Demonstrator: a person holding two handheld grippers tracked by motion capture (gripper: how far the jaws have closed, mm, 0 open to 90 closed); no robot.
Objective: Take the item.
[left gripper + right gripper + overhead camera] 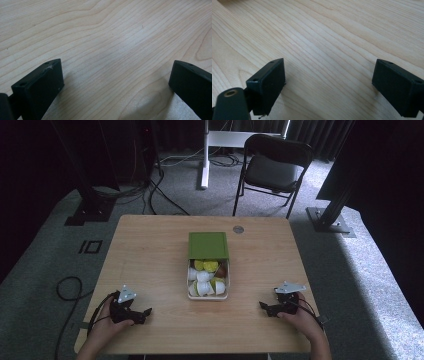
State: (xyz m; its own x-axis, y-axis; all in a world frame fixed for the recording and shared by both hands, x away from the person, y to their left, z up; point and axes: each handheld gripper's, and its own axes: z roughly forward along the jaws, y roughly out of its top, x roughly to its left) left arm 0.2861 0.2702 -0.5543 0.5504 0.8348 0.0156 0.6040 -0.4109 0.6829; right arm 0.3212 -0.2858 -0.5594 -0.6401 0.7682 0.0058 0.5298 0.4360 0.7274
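Note:
A white box [190, 291] with a green lid [208, 245] slid back sits mid-table; inside lie several white, yellow-green and dark red pieces [207, 276]. My left gripper [145, 313] rests on the wood near the front left, held by a hand, its jaws pointing right. My right gripper [263, 307] rests near the front right, jaws pointing left toward the box. In the left gripper view the left gripper [116, 75] stands open over bare wood. The right gripper [329, 72] in its own view is open too, nothing between its jaws.
The wooden table [150, 250] has a round grommet [238, 229] near its far edge. Behind it stand a black folding chair [272, 167], a white post [205, 155] and dark frame legs [332, 215]. Cables [67, 287] trail on the carpet at left.

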